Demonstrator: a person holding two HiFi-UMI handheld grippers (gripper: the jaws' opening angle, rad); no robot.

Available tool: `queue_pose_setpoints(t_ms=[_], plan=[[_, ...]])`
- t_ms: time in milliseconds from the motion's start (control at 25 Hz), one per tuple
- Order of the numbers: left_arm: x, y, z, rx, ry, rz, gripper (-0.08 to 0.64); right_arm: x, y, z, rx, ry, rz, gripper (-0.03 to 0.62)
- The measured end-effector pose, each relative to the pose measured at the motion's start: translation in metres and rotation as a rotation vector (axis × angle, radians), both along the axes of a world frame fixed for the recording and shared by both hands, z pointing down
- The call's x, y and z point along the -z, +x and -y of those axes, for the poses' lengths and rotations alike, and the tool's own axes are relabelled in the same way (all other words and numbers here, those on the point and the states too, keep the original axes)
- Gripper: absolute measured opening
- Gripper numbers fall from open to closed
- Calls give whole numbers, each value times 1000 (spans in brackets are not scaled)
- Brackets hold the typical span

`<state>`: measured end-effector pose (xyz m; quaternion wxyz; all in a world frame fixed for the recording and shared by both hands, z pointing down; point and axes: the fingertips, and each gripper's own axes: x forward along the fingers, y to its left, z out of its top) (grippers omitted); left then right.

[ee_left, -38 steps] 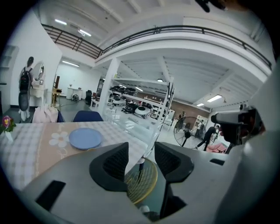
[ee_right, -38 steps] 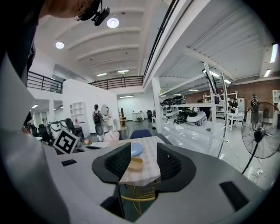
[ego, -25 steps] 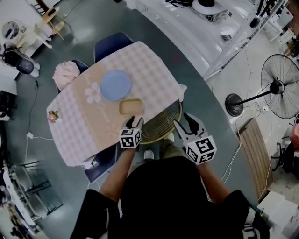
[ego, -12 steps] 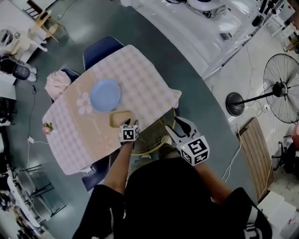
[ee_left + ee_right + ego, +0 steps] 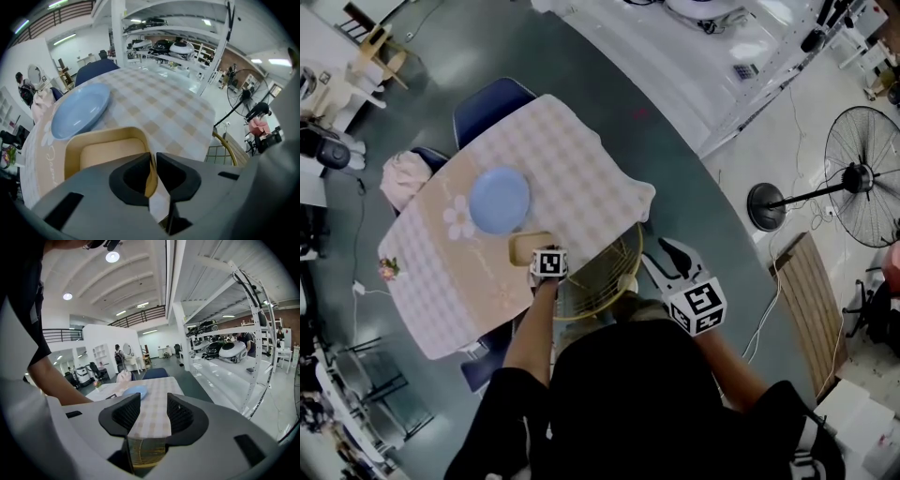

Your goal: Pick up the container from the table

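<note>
Table (image 5: 581, 159) w/ checked cloth below me. Far left, pink bundle (image 5: 401, 178) just off the table's left corner. Blue plate (image 5: 500, 200) sits mid-table, toward the left edge. Tan container (image 5: 523, 247) lies just beside the plate, at the table's near edge, upright on the cloth. My left gripper (image 5: 153, 171) is tipped steeply down onto it, jaws closing, narrow now, w/ the container's near-right wall pinched btwn them. Right of that, gold wire chair (image 5: 600, 277) tucked at the near edge. My right gripper (image 5: 152, 416) hangs off the table, over the chair, jaws wide, gripping nothing.
</note>
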<state>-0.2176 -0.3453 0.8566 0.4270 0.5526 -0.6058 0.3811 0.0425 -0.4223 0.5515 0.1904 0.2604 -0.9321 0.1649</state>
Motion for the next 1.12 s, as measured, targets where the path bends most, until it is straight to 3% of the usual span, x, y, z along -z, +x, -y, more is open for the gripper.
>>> queue_pose_setpoints(t_ms=[200, 280, 520, 720, 880, 1040, 1120], plan=[[8, -8, -17, 39, 3, 1, 18, 8, -8, -12, 7, 9, 17, 169], [19, -7, -24, 47, 40, -24, 17, 16, -12, -19, 1, 15, 33, 169], [114, 7, -31, 83, 323, -94, 17, 32, -22, -33, -24, 29, 72, 167], [209, 13, -79, 105, 533, -167, 17, 50, -55, -59, -1, 25, 114, 164], [269, 8, -123, 115, 676, -154, 17, 70, -88, -82, 31, 78, 115, 157], [326, 0, -161, 131, 803, -113, 17, 90, -110, -107, 27, 123, 143, 26], [351, -9, -175, 150, 861, -99, 17, 99, -121, -119, 35, 154, 146, 8]])
